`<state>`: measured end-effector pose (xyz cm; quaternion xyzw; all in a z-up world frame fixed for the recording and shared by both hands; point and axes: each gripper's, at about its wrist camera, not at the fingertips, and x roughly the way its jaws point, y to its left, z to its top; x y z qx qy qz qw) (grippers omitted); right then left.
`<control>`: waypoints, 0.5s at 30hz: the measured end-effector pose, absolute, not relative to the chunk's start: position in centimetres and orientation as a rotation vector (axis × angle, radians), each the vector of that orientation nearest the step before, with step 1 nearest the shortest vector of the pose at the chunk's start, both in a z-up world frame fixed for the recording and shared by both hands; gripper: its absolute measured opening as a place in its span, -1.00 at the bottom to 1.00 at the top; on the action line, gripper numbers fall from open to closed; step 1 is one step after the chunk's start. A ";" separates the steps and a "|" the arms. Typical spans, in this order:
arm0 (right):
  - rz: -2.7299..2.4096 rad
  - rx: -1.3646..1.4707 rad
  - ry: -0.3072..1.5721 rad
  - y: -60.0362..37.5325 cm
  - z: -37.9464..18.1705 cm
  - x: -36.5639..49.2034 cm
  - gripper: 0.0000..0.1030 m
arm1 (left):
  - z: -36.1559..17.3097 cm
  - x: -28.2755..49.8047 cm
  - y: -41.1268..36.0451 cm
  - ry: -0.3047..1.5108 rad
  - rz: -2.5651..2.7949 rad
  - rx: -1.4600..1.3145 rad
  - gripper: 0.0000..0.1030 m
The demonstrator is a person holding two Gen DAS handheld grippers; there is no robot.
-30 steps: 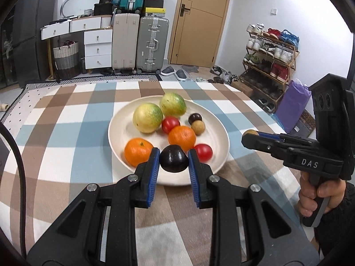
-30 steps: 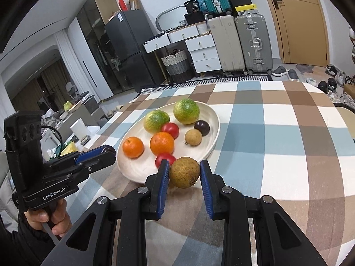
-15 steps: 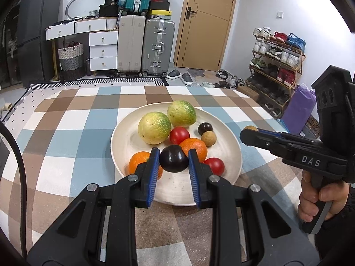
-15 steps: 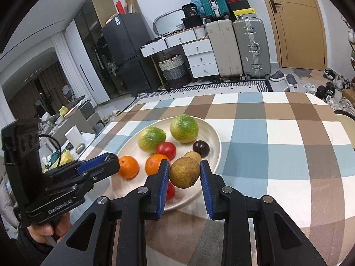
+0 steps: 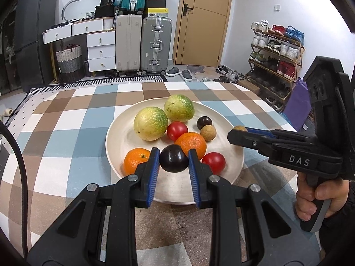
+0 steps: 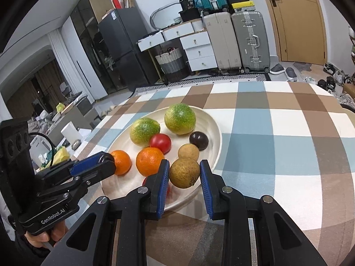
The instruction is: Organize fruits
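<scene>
- We judged the main risk to be a crowded landing: the round cream ceramic plate (image 5: 124,133) on the checked blue, brown and white tablecloth of the table (image 5: 66,115) already carried seven fruits, so a dropped fruit could knock a neighbour or roll off the low rim.
- The two grippers also sat near each other over the plate's near edge, lower centre of both views, so they could collide.
- Our left gripper (image 5: 174,161) was clenched on a glossy dark purple round fruit (image 5: 173,161), just in front of the two oranges (image 5: 192,143).
- Our right gripper (image 6: 184,173) was clamped on a rough brown round fruit (image 6: 184,173), beside its smaller brown twin (image 6: 188,151).
</scene>
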<state>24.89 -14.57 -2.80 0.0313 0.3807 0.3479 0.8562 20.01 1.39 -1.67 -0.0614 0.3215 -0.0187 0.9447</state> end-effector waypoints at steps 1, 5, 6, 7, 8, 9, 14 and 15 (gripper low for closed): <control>0.732 0.066 0.800 -14.5 -2.8 24.9 -0.44 | -1.7 20.0 1.4 0.655 -0.038 -0.126 -0.55; 0.723 0.050 0.797 -14.3 -2.6 24.7 -0.44 | -1.6 19.9 1.5 0.645 -0.042 -0.129 -0.55; 0.723 0.047 0.794 -14.3 -2.6 24.7 -0.44 | -1.6 19.9 1.5 0.644 -0.042 -0.129 -0.55; 0.722 0.048 0.793 -14.3 -2.6 24.7 -0.43 | -1.6 19.9 1.5 0.644 -0.041 -0.129 -0.55; 0.720 0.050 0.793 -14.3 -2.6 24.7 -0.37 | -1.6 19.9 1.5 0.641 -0.039 -0.129 -0.55; 0.715 0.054 0.793 -14.4 -2.6 24.7 -0.30 | -1.6 19.8 1.5 0.639 -0.039 -0.129 -0.55; 0.692 0.069 0.773 -15.1 -2.4 24.7 -0.12 | -1.6 19.4 2.0 0.640 -0.021 -0.146 -0.30; 0.689 0.067 0.766 -15.2 -2.3 24.6 -0.04 | -1.6 19.2 2.0 0.637 -0.015 -0.149 -0.15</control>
